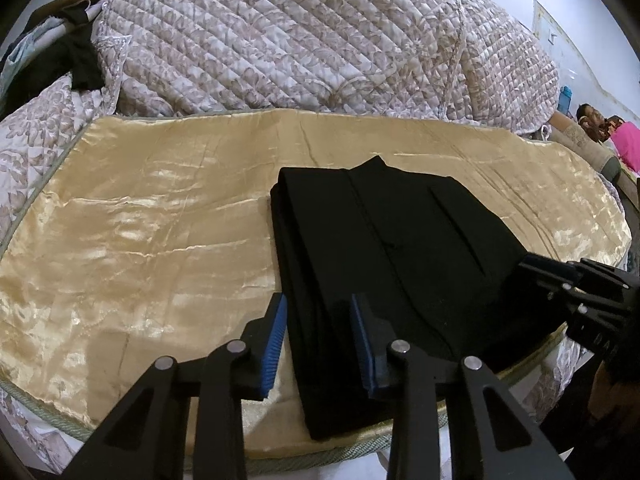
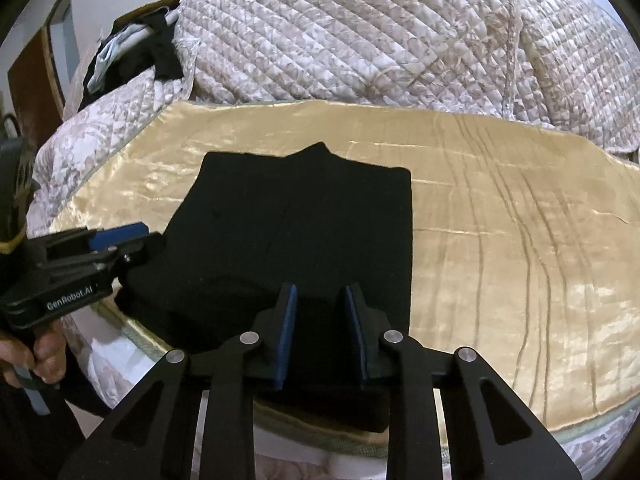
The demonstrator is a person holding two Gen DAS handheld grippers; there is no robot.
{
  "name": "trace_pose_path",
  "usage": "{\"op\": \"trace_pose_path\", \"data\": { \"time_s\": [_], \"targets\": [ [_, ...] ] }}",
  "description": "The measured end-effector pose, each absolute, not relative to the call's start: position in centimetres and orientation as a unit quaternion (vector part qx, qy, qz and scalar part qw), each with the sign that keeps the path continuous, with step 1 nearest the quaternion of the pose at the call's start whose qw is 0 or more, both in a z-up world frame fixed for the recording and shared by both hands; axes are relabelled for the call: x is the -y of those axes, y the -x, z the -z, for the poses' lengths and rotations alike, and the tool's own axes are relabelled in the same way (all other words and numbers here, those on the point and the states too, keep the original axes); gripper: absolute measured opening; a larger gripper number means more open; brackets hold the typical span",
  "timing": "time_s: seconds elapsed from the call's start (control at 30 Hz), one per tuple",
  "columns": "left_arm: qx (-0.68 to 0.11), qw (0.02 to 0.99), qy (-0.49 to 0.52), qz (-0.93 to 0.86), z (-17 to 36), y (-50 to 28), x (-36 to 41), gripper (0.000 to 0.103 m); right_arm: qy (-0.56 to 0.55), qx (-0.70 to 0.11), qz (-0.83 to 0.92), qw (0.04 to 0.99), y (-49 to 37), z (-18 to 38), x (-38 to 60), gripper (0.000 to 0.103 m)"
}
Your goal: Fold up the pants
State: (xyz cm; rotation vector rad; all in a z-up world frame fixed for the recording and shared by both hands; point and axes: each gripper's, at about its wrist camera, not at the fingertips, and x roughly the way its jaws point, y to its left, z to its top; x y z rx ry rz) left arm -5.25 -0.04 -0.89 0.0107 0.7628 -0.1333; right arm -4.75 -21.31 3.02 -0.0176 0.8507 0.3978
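Note:
Black pants [image 1: 384, 264] lie folded into a compact stack on a shiny gold cloth [image 1: 140, 240]; they also show in the right wrist view [image 2: 296, 232]. My left gripper [image 1: 320, 308] is open and empty, its blue pads on either side of the stack's near left edge, just above it. My right gripper [image 2: 320, 296] is open and empty over the stack's near right part. Each gripper shows in the other's view: the right one [image 1: 532, 264] at the stack's right edge, the left one [image 2: 140, 236] at its left edge.
The gold cloth [image 2: 500, 240] covers a bed, with its front edge [image 1: 280, 460] close to me. A heaped quilted floral blanket [image 1: 300, 40] lies behind it. Dark clothes [image 1: 76, 60] lie at the back left. A person [image 1: 592, 120] lies far right.

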Motion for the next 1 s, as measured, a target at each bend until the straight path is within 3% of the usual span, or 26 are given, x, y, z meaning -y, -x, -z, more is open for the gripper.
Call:
{"op": "trace_pose_path", "data": {
  "time_s": [0.77, 0.87, 1.0],
  "targets": [
    [-0.386, 0.916, 0.08, 0.072, 0.3, 3.0, -3.3, 0.038, -0.116, -0.449, -0.196, 0.864, 0.5, -3.6, 25.8, 0.026],
    [-0.393, 0.91, 0.095, 0.095, 0.1, 1.9, -3.0, 0.047, -0.131, -0.461, -0.206, 0.853, -0.6, -3.4, 25.9, 0.027],
    [-0.407, 0.9, 0.106, 0.114, 0.8, 0.4, -2.6, 0.051, -0.148, -0.47, -0.212, 0.844, -1.7, -2.8, 25.9, 0.041]
  ]
}}
